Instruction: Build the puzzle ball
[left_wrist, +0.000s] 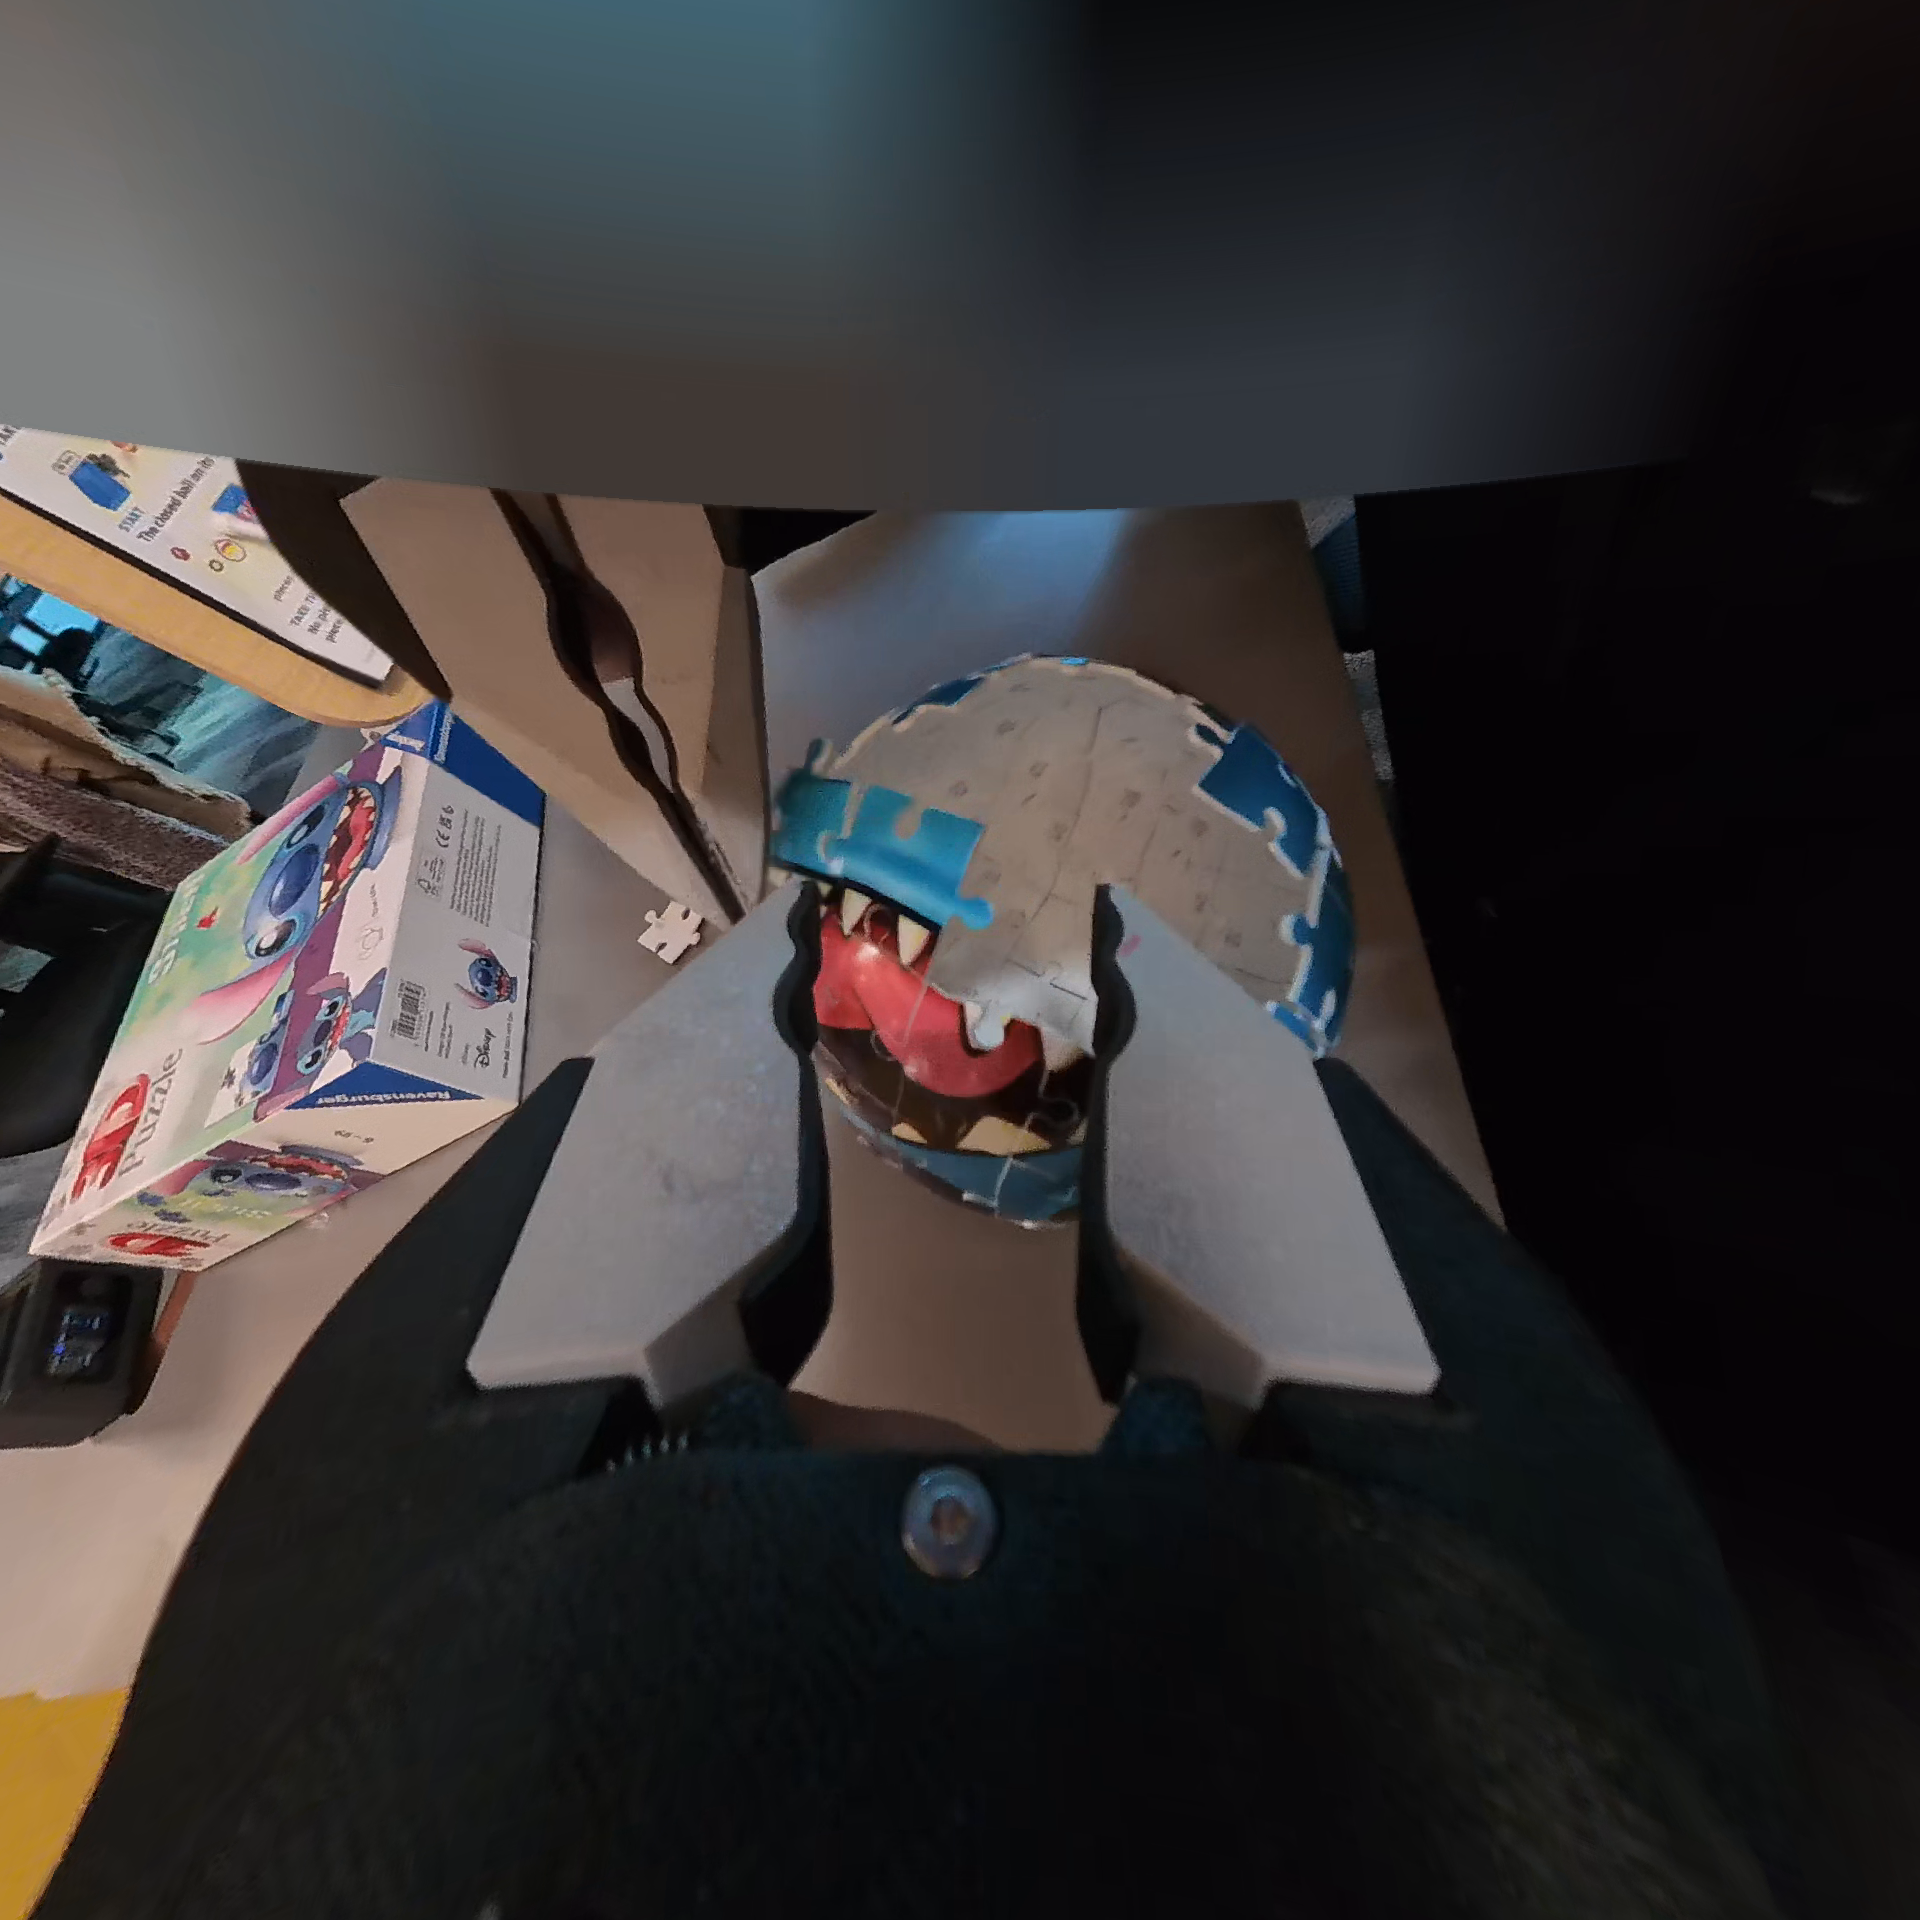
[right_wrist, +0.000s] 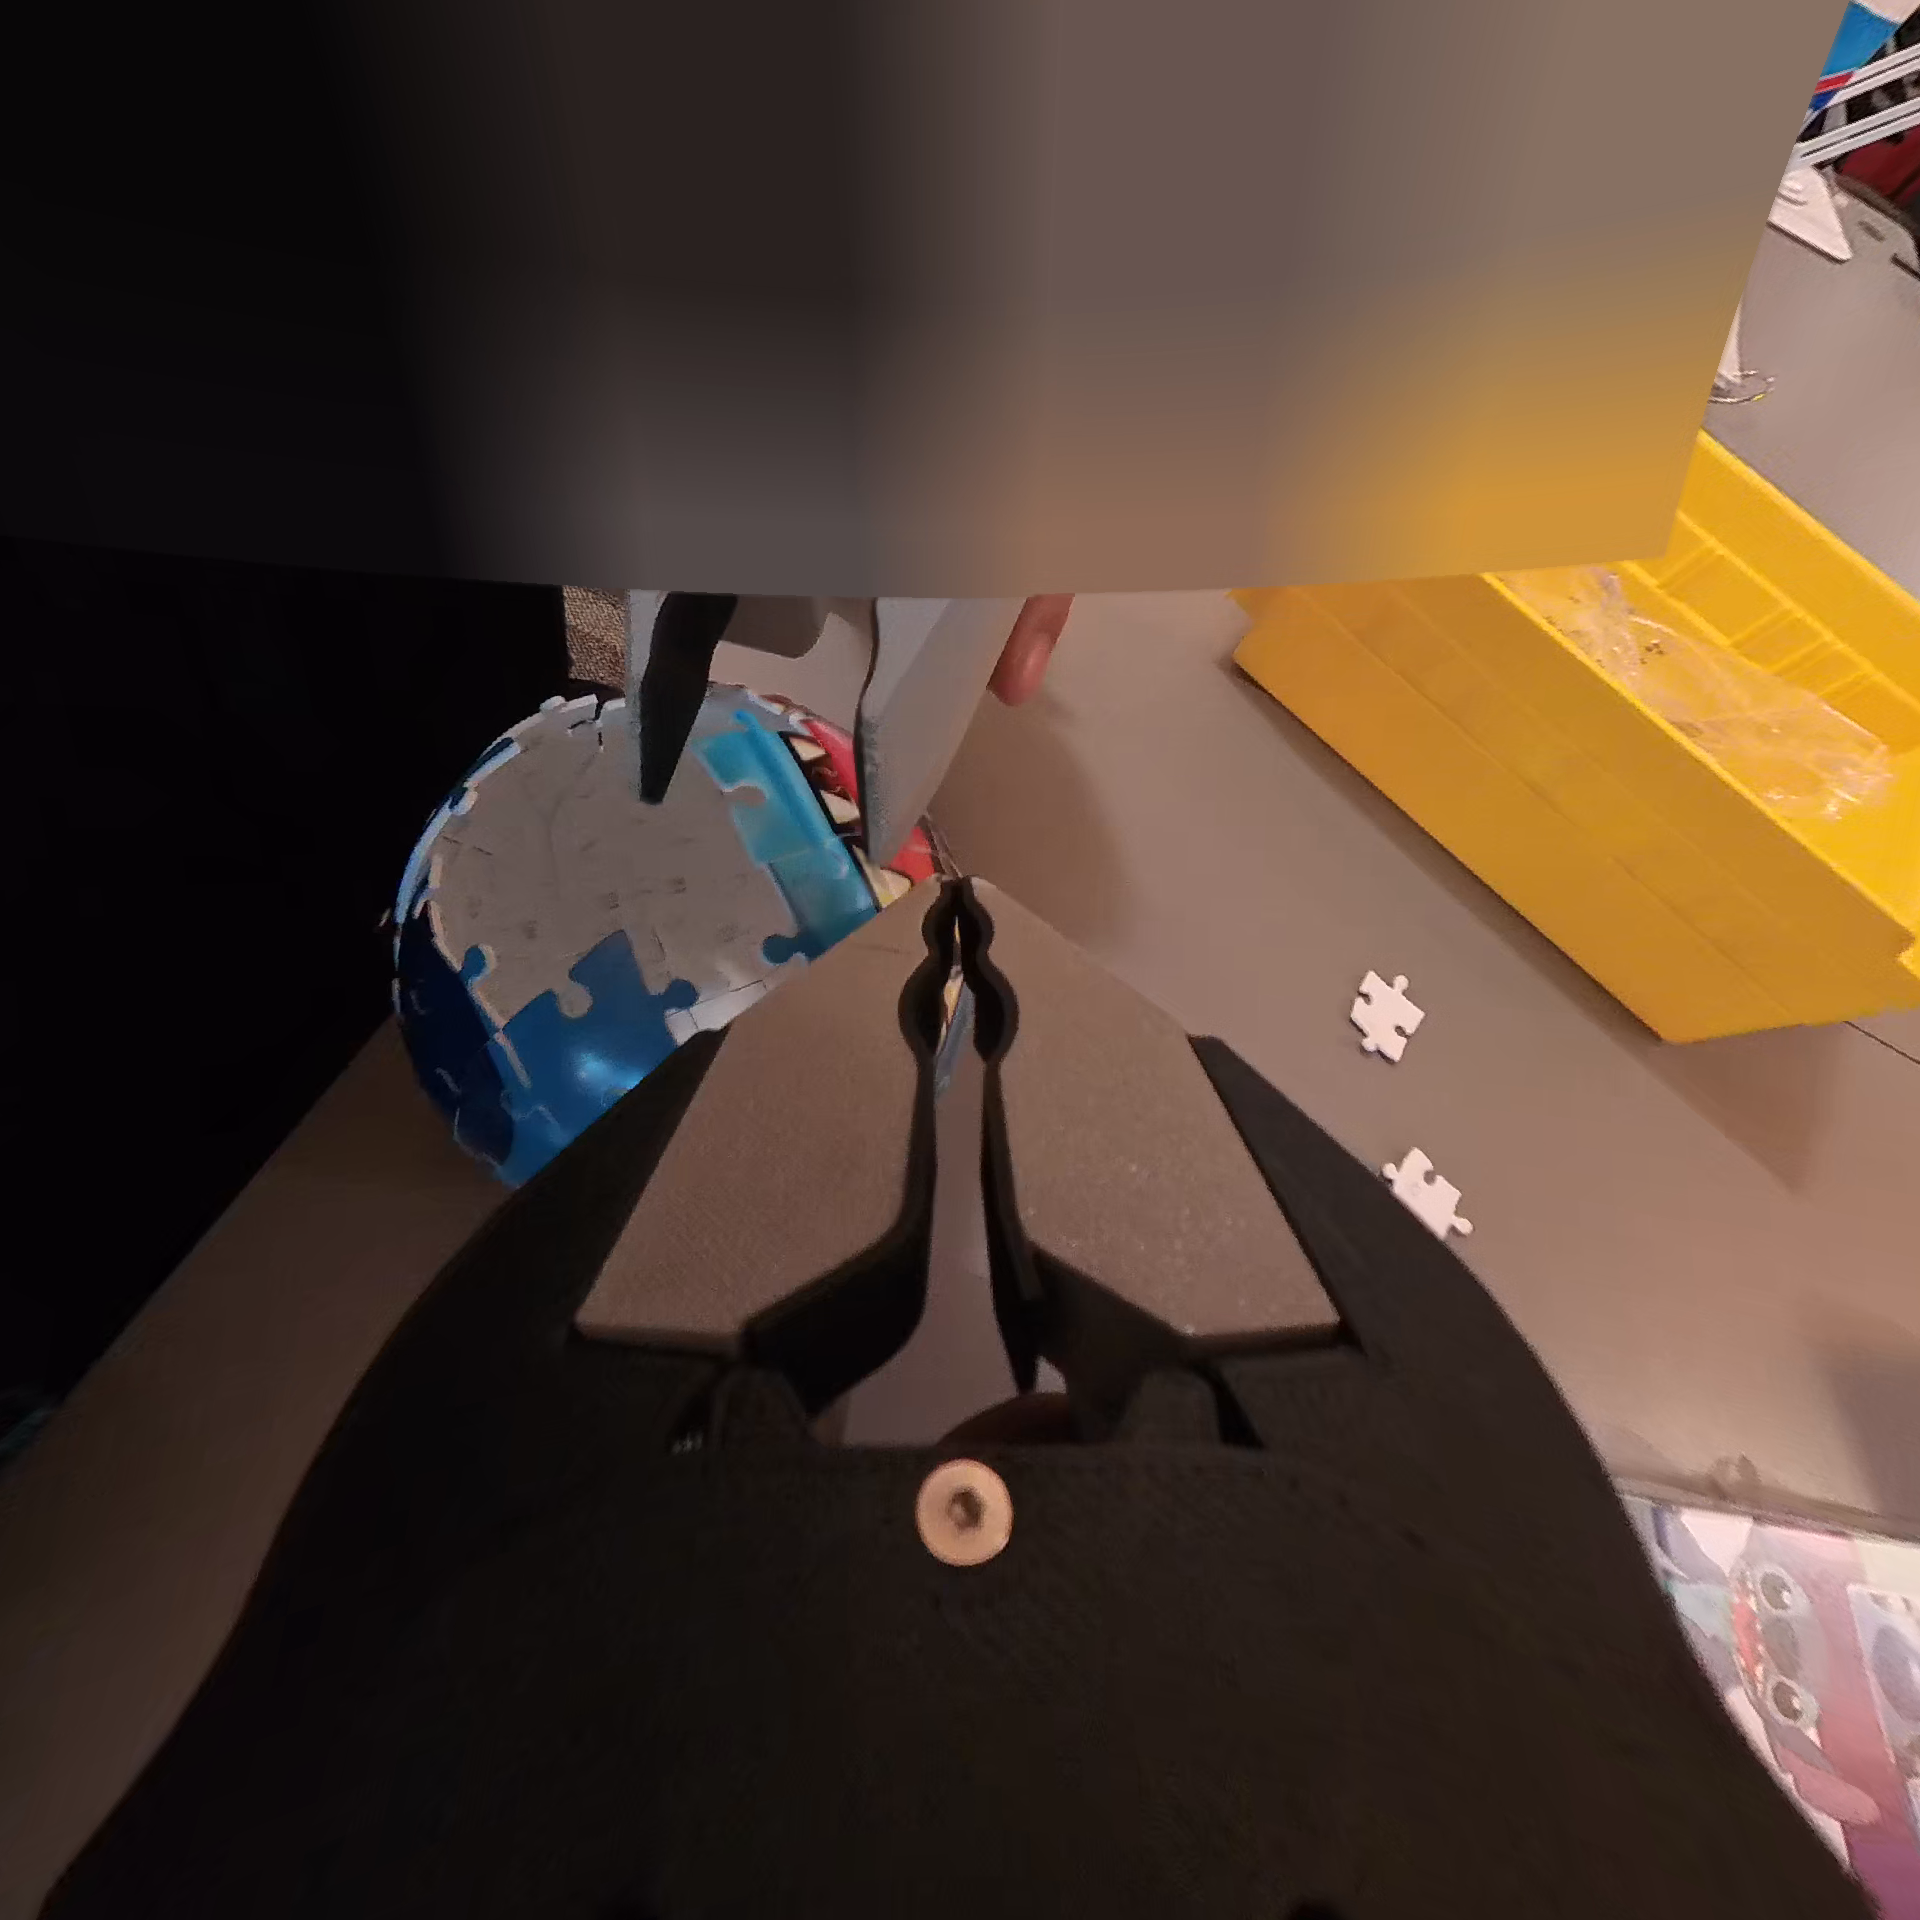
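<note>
Left wrist view: left gripper (left_wrist: 951, 935) is clamped across the open edge of the puzzle ball (left_wrist: 1091, 831), one finger against the printed outside near the red mouth and teeth, the other on the grey inner shell. The ball is a partial shell, blue pieces around the rim, held over the grey table (left_wrist: 1039, 582) near its edge. The puzzle box (left_wrist: 312, 987) lies to the left on the table, with one loose piece (left_wrist: 670, 928) between box and ball.

Right wrist view: right gripper (right_wrist: 961, 888) has its fingers drawn together, tips touching or nearly so. A sliver of something light shows in the gap behind the tips; cannot tell whether it is a held piece or the ball behind. The tips sit just beside the ball's printed side. Two loose white pieces (right_wrist: 1387, 1013), (right_wrist: 1429, 1193) lie on the table to the right, near a yellow bin (right_wrist: 1558, 810) with clear plastic wrap inside.
</note>
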